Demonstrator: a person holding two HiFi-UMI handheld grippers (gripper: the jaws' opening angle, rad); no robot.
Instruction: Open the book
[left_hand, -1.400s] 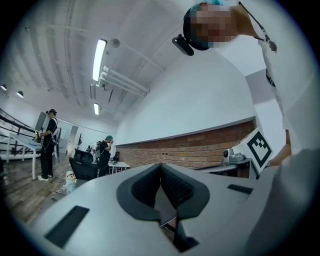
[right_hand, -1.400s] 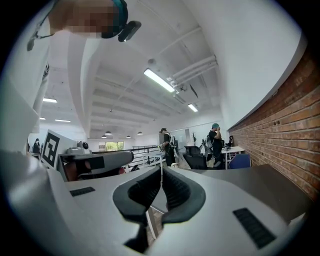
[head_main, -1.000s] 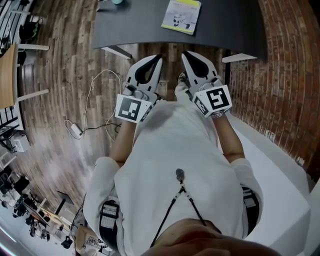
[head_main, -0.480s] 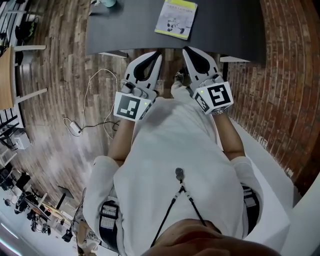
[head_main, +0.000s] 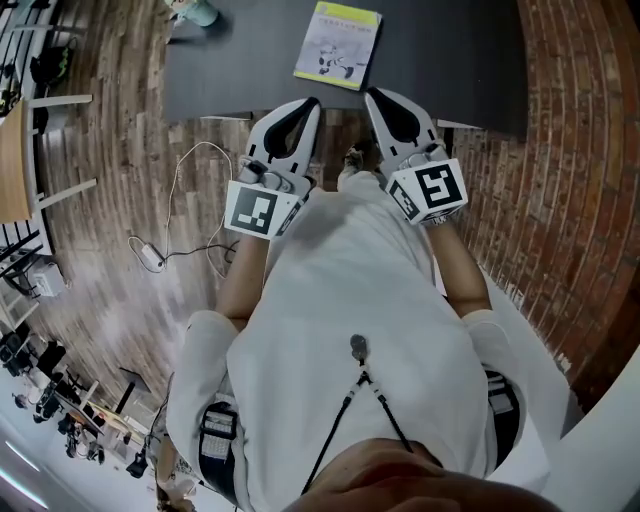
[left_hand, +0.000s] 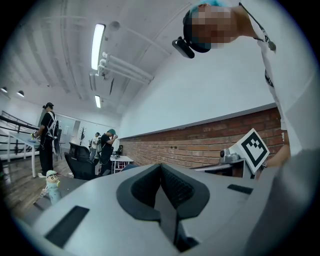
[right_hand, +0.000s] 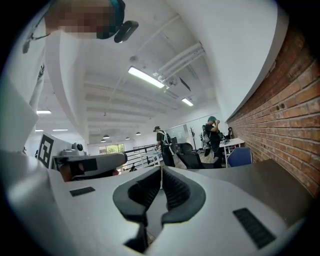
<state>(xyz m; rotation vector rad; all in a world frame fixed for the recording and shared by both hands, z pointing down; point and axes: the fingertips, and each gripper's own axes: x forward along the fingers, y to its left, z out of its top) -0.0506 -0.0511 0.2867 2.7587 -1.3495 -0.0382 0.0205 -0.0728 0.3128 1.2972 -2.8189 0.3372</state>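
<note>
As the book (head_main: 338, 45) is seen lying closed and cover up on the dark worktop (head_main: 450, 60), no part of the task is judged to have been completed; the approach, the catching of the cover edge and the lifting of the cover are all left to be done. The book is placed close to the near edge of the worktop, ahead of the gap between the two grippers, and is touched by neither. The left gripper (head_main: 308, 104) and the right gripper (head_main: 374, 96) are held side by side in front of the chest and are pointed roughly level toward the worktop, with their tips at about its near edge. On both grippers the jaws are closed fully together, and nothing is held between them. A small figurine (left_hand: 51, 184) is noted at the far left of the worktop.
</note>
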